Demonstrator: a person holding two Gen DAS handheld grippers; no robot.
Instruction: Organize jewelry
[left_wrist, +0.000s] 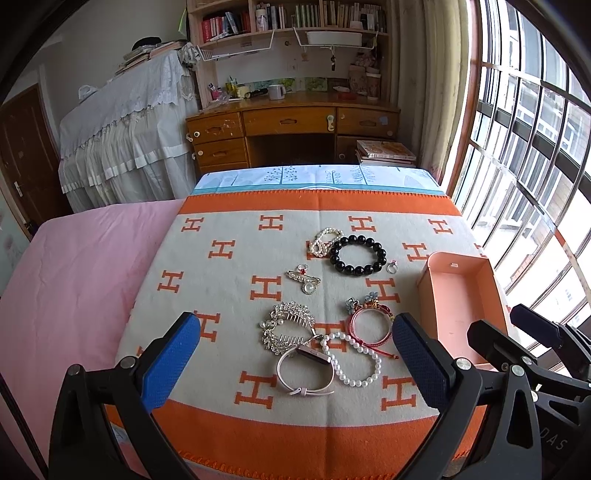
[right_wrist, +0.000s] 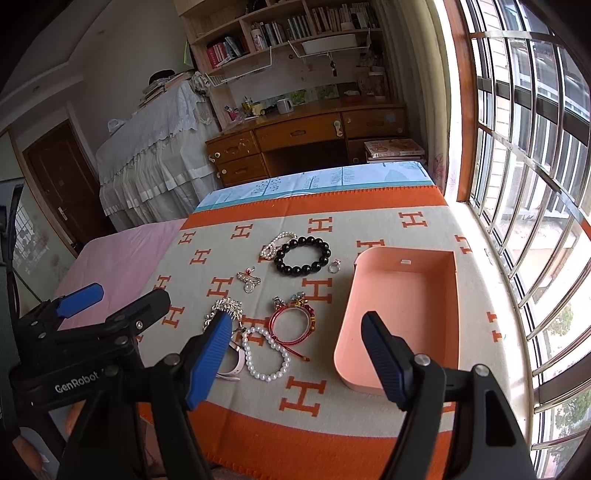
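Fingers of the left gripper (left_wrist: 295, 354) and right gripper (right_wrist: 295, 354) gape empty above the blanket (left_wrist: 229, 295), every piece unsorted beside the bare pink box (right_wrist: 406, 295) near its right edge.

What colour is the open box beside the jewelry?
The box is pale pink, clearest in the right wrist view.
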